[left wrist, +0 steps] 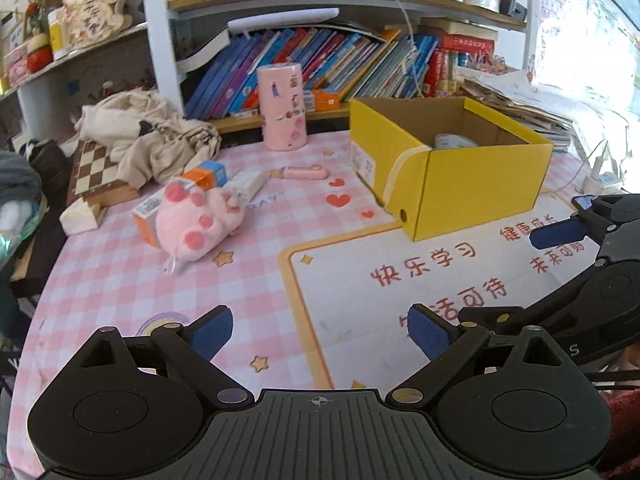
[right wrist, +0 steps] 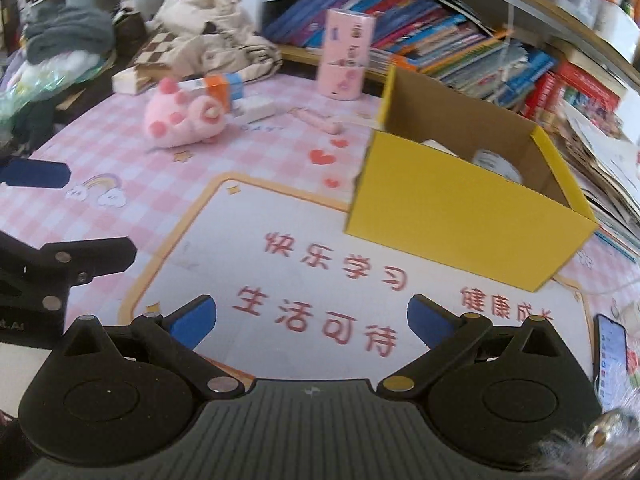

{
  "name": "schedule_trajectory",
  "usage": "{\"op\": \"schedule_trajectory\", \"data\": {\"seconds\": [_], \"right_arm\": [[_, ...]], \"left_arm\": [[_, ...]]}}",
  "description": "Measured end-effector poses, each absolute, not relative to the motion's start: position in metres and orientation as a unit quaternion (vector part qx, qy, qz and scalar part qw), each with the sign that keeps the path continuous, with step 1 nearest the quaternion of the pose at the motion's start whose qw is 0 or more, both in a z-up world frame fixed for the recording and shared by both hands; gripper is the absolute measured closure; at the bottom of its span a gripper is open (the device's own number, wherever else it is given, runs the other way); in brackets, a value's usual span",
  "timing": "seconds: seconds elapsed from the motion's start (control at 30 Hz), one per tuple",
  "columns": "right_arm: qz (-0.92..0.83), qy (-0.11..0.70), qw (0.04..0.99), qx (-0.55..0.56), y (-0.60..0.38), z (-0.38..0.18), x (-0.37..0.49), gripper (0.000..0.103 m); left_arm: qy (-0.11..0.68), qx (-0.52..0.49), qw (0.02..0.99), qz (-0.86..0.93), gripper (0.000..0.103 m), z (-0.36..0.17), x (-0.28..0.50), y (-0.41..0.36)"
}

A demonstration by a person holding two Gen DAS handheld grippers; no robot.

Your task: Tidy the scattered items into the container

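Observation:
A yellow cardboard box [left wrist: 476, 184] stands open on the pink checked table mat, with a white roll [left wrist: 454, 142] inside; it also shows in the right wrist view [right wrist: 460, 216]. Left of it lie a pink plush paw [left wrist: 196, 226], an orange and blue carton [left wrist: 206, 174], a white packet [left wrist: 250, 184] and a pink pen-like tool [left wrist: 304, 172]. The plush [right wrist: 176, 122] and tool [right wrist: 320, 122] show in the right wrist view too. My left gripper [left wrist: 320, 334] is open and empty above the mat. My right gripper [right wrist: 312, 318] is open and empty, in front of the box.
A pink cylinder tin [left wrist: 282, 106] stands behind the items. A chessboard box [left wrist: 94, 172] and crumpled cloth [left wrist: 152, 136] lie at the left. Bookshelves [left wrist: 320, 64] line the back. A phone [right wrist: 612, 360] lies at the right edge. Papers [left wrist: 516, 100] are stacked behind the box.

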State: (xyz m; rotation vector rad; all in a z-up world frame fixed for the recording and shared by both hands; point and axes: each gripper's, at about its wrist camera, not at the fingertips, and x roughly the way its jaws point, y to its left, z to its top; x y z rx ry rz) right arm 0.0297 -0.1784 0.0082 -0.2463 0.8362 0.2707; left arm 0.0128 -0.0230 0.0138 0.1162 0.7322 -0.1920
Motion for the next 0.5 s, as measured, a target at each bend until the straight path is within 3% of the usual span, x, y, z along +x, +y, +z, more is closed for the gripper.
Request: {"op": "schedule_trajectory", "data": {"seconds": [0.5], "right_arm": [[0.147,0.407,0.892,-0.128,-0.151,0.007,0.031,0.0]], "left_arm": [[0.362,0.05,0.928,-0.077,0.006,0.011,0.004,0.005]]}}
